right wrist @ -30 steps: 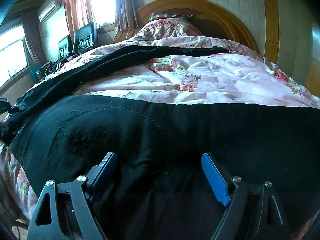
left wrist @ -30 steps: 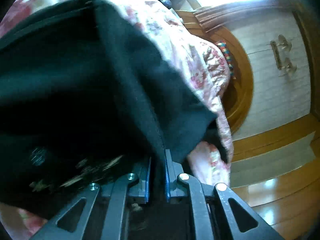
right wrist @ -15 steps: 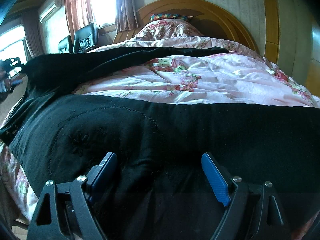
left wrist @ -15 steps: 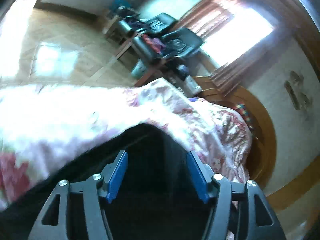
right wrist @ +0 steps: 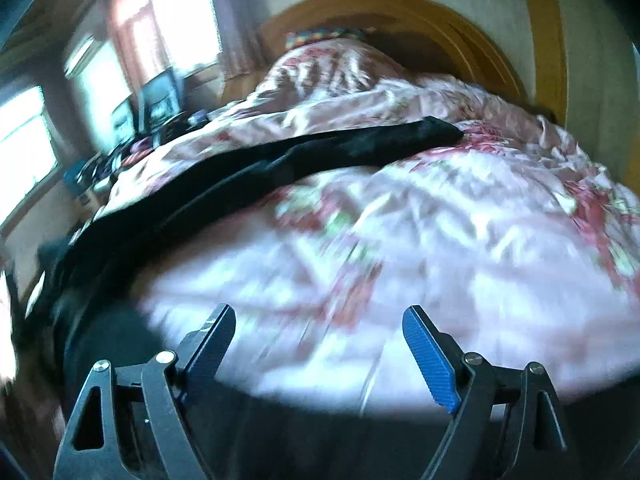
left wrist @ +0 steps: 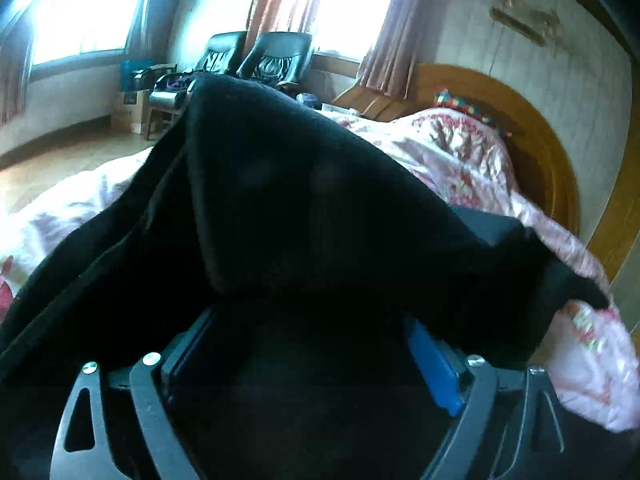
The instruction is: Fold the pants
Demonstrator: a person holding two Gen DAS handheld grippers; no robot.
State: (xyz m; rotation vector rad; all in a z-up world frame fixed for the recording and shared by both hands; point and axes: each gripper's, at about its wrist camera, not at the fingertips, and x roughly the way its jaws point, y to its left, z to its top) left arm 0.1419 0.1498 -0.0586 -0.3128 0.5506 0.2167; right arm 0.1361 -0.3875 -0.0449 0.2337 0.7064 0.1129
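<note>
Black pants lie on a bed with a pink floral quilt. In the left wrist view the dark cloth fills the middle and drapes over my left gripper, whose jaws stand wide apart with the tips hidden under the cloth. In the right wrist view, one long black leg runs across the quilt from lower left toward the headboard. My right gripper is open and empty above bare quilt, with more black cloth at the lower left.
A rounded wooden headboard stands at the far end of the bed, with a colourful pillow against it. Two black chairs and windows with curtains are at the left. Wooden floor lies beside the bed.
My left gripper, shut on the pants a second ago, has opened and swung; the cloth now lies over it. My right gripper has moved off the black cloth to over the quilt; its view is blurred.
</note>
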